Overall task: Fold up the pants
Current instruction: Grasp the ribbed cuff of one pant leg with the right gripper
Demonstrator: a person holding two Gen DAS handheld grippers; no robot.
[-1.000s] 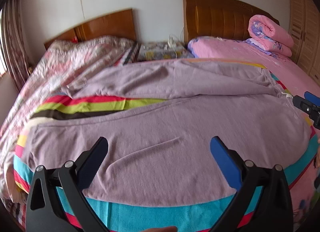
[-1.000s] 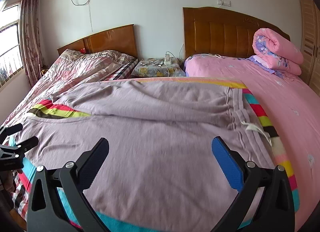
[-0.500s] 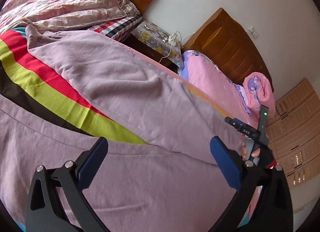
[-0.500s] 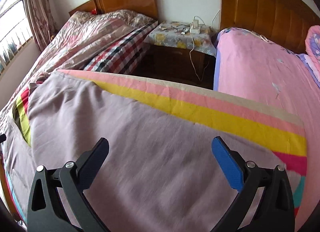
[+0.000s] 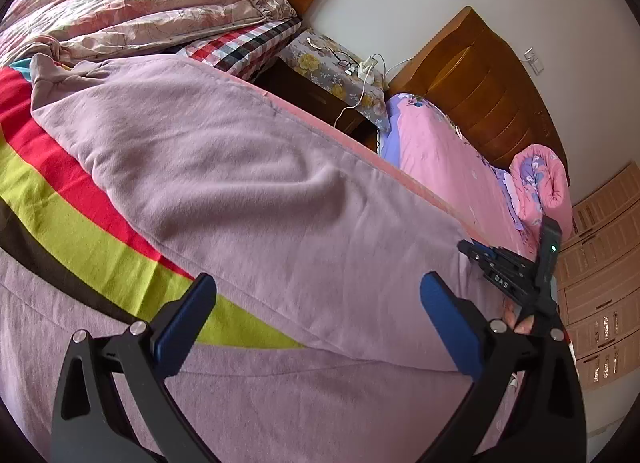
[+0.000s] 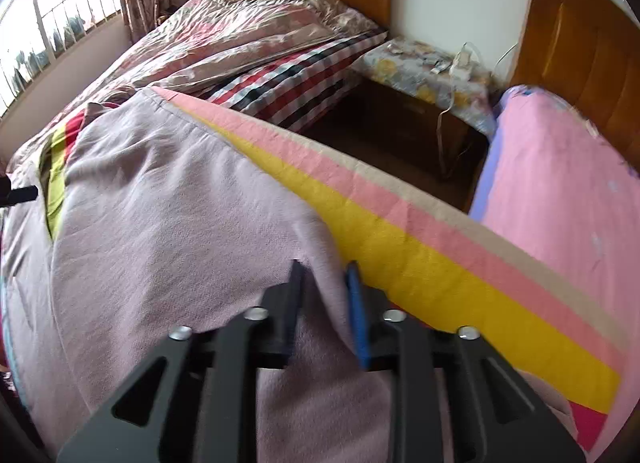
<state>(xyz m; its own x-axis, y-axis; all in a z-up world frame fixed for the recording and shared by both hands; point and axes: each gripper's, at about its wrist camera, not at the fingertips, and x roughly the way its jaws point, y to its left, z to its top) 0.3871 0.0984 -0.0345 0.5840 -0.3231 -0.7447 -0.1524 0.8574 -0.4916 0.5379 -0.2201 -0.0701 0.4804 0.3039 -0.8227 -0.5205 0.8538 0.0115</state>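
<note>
Two tongs: right tongs [image 6: 325, 275] just closed, pinching pants [image 6: 168, 223]; left tongs [image 5: 316, 303] apart.

Mauve pants [image 5: 248, 191], soft knit, spread flat across striped blanket [image 5: 80, 231], legs splayed apart, one fold bunched at far edge.
</note>
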